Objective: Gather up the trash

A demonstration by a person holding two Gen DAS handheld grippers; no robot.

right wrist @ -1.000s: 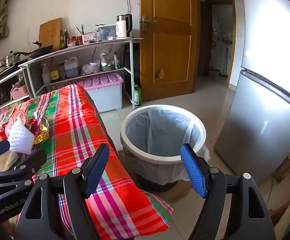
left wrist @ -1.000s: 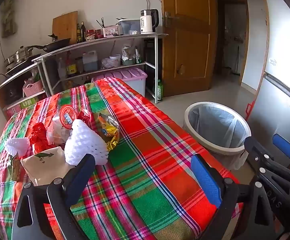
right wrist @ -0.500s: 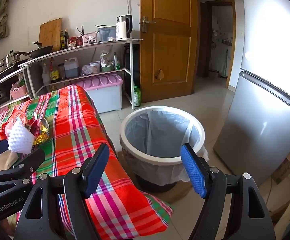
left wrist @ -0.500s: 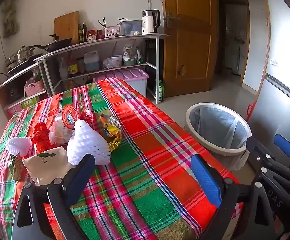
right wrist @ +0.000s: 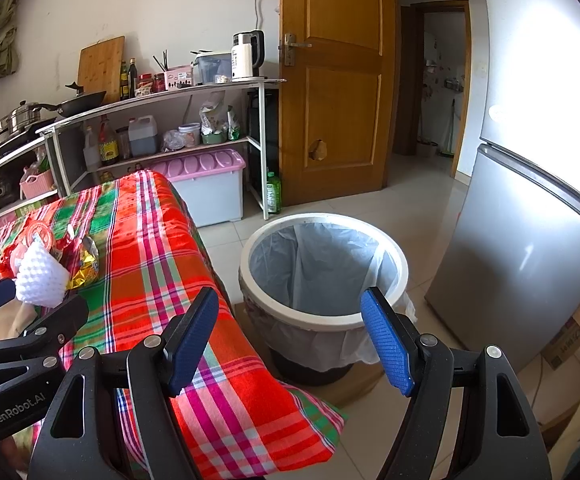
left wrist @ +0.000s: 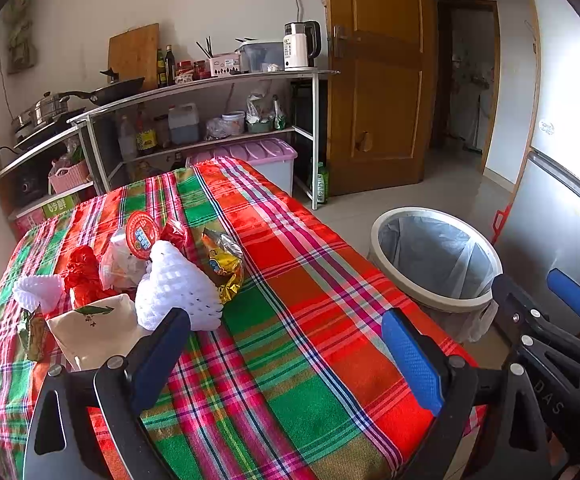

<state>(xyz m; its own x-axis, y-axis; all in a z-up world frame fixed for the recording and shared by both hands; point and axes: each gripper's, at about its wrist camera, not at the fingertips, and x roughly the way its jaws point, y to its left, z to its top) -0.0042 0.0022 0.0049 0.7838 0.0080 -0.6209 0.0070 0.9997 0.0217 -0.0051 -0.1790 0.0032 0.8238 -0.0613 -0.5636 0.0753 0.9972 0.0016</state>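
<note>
While nothing is gripped, both the left gripper (left wrist: 286,348) and right gripper (right wrist: 290,336) are held spread wide. Trash (left wrist: 178,292) is heaped just beyond the left finger; the lined bin (right wrist: 323,268) waits ahead of the right fingers, presumably for drop-offs.

table (left wrist: 297,320): plaid cloth | on it: trash pile (left wrist: 162,272) | floor (right wrist: 417,208): bin (right wrist: 323,268)

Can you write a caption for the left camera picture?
Open left gripper faces a trash pile on the checked tablecloth.
</note>
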